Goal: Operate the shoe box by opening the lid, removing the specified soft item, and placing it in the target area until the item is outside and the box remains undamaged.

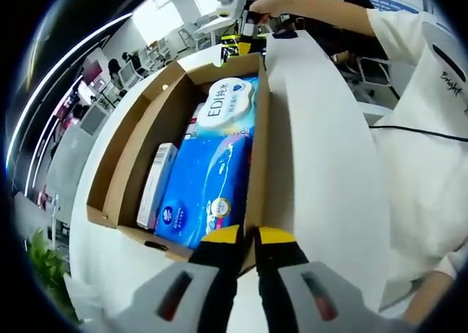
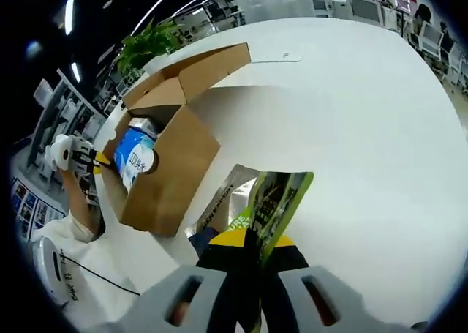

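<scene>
My right claw is pinching a green packet over the white table. My left claw is pressed together at the open cardboard box rim. Inside I'm counting one blue tissue pack, one wipes pack, one slim white box.

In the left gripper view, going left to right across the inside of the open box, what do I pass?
Brown box wall → narrow white carton → blue soft pack → right box wall, which the left gripper is pinching at its near end.
</scene>
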Tool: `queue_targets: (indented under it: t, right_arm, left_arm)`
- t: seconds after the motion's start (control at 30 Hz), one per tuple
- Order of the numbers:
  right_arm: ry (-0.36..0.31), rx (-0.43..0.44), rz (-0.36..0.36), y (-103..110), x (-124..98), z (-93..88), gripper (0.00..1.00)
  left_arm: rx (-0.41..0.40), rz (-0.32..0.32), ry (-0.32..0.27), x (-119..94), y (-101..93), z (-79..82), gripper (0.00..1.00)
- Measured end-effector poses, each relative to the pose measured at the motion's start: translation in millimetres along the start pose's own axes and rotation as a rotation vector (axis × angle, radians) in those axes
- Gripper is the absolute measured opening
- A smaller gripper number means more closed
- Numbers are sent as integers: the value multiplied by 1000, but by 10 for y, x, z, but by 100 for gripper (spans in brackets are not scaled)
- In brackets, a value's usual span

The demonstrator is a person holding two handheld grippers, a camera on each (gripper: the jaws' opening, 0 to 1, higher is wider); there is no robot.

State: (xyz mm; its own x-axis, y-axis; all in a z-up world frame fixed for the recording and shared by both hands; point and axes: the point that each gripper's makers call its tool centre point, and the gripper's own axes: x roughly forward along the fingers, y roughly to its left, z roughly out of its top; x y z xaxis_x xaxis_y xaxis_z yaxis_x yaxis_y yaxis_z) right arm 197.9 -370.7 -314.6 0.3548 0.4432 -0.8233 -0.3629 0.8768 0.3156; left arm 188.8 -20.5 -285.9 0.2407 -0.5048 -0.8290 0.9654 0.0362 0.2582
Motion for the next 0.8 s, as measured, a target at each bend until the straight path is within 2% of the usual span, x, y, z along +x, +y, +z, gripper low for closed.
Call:
queue_targets:
  t: [0.1, 0.2, 0.33, 0.43, 0.63, 0.8]
  right_arm:
    - [0, -10, -5, -34, 6, 25, 1]
    - [-9, -24, 1, 38, 16, 7, 1]
    - [0, -58, -9, -63, 44, 54, 2]
    - [58, -60, 13, -88, 102, -10, 2]
    - [81, -46, 10, -127, 135, -25, 4]
    - [98, -53, -38, -292, 155, 7, 8]
  left_arm:
    - [0, 2, -2, 0, 1, 0, 7]
    - [-1, 3, 1, 0, -2, -1, 7]
    - [-6, 4, 0, 0, 1, -2, 7]
    - [-10, -2, 6, 4, 2, -3, 7]
    - [-7, -3, -2, 3, -3, 1, 7]
    - [-7, 0, -3, 3, -4, 3, 7]
